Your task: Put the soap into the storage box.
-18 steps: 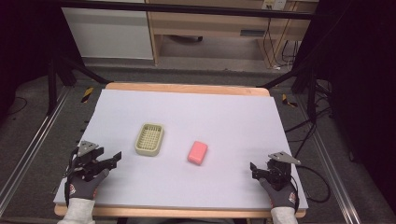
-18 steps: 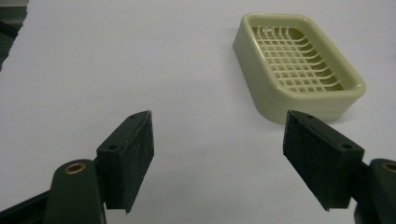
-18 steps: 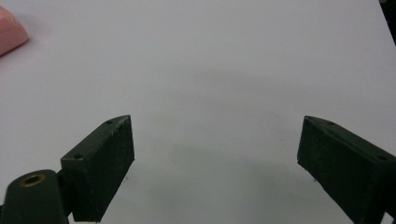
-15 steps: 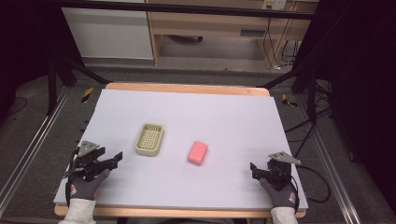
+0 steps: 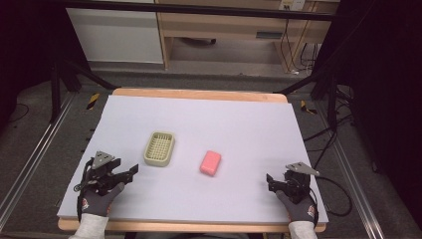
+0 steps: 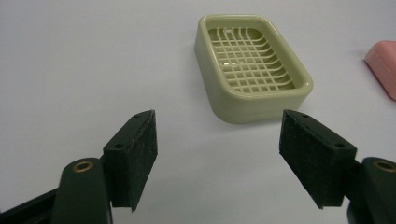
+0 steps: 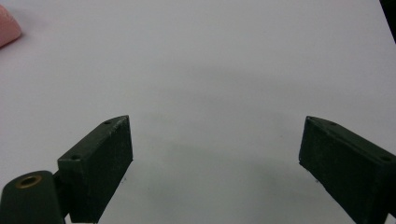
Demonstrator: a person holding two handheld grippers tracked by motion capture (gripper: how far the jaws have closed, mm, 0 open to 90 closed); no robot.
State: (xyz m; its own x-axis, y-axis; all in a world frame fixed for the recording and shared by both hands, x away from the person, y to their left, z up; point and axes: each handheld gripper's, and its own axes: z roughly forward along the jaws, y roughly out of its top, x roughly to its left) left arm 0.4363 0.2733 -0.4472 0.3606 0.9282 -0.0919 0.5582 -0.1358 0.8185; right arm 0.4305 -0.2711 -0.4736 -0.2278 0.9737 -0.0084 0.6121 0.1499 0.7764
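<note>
Soap dish (image 5: pixel 159 148): pale green plastic, rectangular with rounded corners and a grid floor; the landmark here, sitting left of centre on the tabletop (image 5: pixel 239 119).
Soap bar (image 5: pixel 210 163): pink, smooth, rounded block, lying just right of the soap dish and slightly nearer the person, apart from it.
Left tongs (image 5: pixel 130 172): spread wide, holding nothing, near the soap dish on its near-left side; in the left gripper view (image 6: pixel 217 158) the dish lies just beyond the gap.
Right tongs (image 5: pixel 269 180): spread wide, holding nothing, well to the right of the soap dish, past the soap bar.
Handling, soap bar: probably light, firm and somewhat slippery; best pinched across its two long flat sides, near the middle.
Handling, soap dish: likely light, stiff and apt to slide on the smooth tabletop; hold across its raised rim.
Tabletop: matte pale lilac sheet with a wooden edge.
</note>
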